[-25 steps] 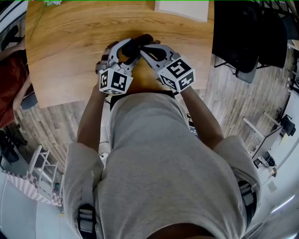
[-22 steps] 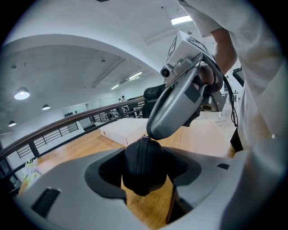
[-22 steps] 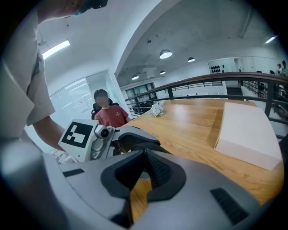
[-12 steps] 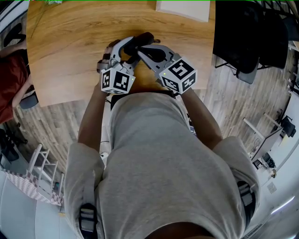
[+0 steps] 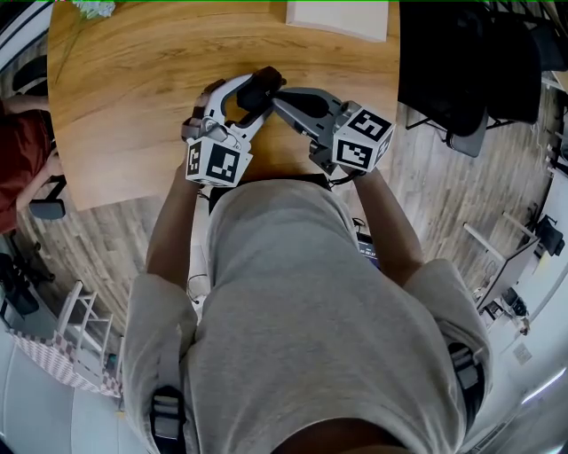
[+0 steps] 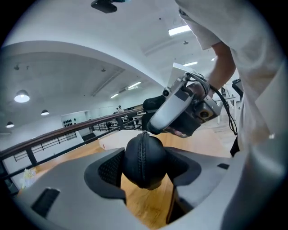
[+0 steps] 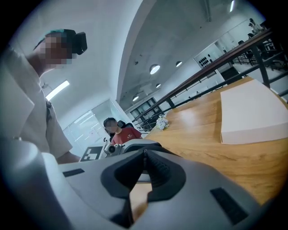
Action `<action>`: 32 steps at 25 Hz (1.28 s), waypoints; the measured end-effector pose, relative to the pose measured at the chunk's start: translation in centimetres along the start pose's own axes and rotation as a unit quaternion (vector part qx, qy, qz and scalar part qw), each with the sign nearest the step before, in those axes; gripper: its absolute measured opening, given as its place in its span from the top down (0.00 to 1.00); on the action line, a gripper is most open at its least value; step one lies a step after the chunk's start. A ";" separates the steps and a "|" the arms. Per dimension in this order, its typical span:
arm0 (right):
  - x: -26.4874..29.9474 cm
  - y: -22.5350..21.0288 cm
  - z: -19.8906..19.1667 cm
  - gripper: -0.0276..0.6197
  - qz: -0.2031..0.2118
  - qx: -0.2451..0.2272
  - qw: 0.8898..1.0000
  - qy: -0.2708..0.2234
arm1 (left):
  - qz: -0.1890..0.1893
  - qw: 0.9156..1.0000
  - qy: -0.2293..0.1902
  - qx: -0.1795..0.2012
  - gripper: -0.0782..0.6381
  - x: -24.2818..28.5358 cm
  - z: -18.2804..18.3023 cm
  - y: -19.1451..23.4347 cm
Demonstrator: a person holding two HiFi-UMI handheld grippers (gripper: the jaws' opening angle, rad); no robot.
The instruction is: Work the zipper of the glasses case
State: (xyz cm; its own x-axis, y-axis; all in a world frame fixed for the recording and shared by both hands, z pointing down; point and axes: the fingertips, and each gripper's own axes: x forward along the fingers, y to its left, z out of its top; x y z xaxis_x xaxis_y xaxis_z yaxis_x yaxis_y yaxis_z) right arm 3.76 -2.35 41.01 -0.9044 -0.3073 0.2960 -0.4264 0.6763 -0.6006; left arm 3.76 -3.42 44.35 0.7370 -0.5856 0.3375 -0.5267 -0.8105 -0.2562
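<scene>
The black glasses case (image 6: 144,158) is raised over the wooden table (image 5: 124,97), its zipper line running up the rounded end that faces the left gripper view. My left gripper (image 5: 251,91) is shut on it, one pad pressing each side. My right gripper (image 7: 145,153) comes in from the right with its jaws shut. In the left gripper view its tips (image 6: 148,129) sit right at the top of the zipper line. The zipper pull itself is hidden between the pads. In the head view the right gripper (image 5: 275,96) meets the case (image 5: 263,85) near the table's front middle.
A flat white box (image 5: 337,19) lies at the table's far edge, also visible in the right gripper view as a white box (image 7: 249,112). A black chair (image 5: 461,71) stands right of the table. A person in red (image 7: 121,133) sits to the left. A small bunch of flowers (image 5: 93,9) lies far left.
The right gripper's marker cube has swung out to the right and slightly up, while its tips stayed at the case. The left gripper and case barely moved.
</scene>
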 end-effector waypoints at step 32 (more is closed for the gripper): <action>2.0 1.9 -2.5 0.79 0.014 -0.129 0.985 0.116 | -0.030 0.997 0.061 0.024 0.51 1.0 -2.2 -0.8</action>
State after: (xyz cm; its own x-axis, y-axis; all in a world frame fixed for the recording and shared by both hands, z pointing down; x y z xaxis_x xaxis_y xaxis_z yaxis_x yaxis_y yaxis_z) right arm 1.16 -0.06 42.32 -0.8745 -0.1453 0.4627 -0.3566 0.8392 -0.4105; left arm 4.04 -3.39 46.87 0.7080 -0.5359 0.4599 -0.4609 -0.8441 -0.2739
